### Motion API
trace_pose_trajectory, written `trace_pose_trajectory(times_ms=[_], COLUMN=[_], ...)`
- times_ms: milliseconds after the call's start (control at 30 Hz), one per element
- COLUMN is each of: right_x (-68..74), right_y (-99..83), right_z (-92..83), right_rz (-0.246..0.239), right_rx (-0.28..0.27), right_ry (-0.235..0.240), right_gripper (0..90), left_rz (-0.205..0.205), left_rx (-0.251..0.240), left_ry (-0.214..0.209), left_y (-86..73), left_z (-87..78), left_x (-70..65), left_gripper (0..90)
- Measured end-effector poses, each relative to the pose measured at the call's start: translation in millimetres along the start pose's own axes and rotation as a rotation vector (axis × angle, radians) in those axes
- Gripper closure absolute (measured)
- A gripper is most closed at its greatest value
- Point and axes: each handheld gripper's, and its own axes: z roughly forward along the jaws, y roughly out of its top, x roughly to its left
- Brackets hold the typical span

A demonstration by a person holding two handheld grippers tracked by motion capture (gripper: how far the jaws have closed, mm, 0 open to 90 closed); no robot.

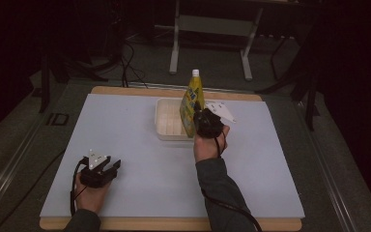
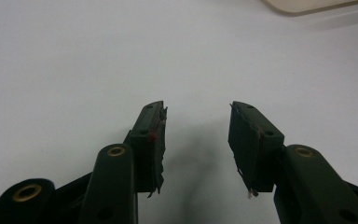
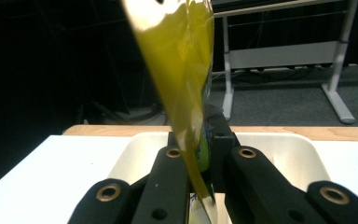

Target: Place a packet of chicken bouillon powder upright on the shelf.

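The right gripper clamps a yellow pouch upright above the right edge of the white tub at the counter's far middle; pinched low on thin film, the pouch could flop or slip, missing the tub. The left gripper rests apart, empty, near left.

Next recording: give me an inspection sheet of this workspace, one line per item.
Surface: pale mat on a wood-edged table.
Job's things: yellow pouch with white cap, held upright above the white tray.
Clutter: nothing seen.
Grippers: right gripper shut on the pouch; left gripper open, nothing between its jaws, low over the mat.
Cables: black cable along the right sleeve; more on the floor behind.
Surroundings: dark room, grey desk frame beyond the table.
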Motion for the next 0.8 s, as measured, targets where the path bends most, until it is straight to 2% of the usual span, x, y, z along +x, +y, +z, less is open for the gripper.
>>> trace_pose_trajectory(times_ms=[167,367,533,800], right_x=[3.7,6.6,10.8,15.3], right_y=[-0.4,-0.7,0.5,-0.3], right_z=[6.7,14.6,21.2,29.2], right_rz=[-0.007,-0.007,-0.030,-0.001], right_rx=[0.003,0.021,0.036,0.050], right_ry=[-0.057,-0.082,-0.118,-0.121], right_gripper=[89.7,89.7,89.8,89.8], left_rz=[-0.001,-0.003,-0.001,-0.005], left_rx=[-0.001,-0.002,-0.003,-0.004], left_ry=[-0.002,-0.005,-0.006,-0.009], left_y=[0.0,0.0,0.1,0.1], left_z=[0.0,-0.3,-0.1,-0.3], left_x=[-0.2,-0.3,-0.4,-0.8], left_gripper=[55.8,55.7,55.7,55.7])
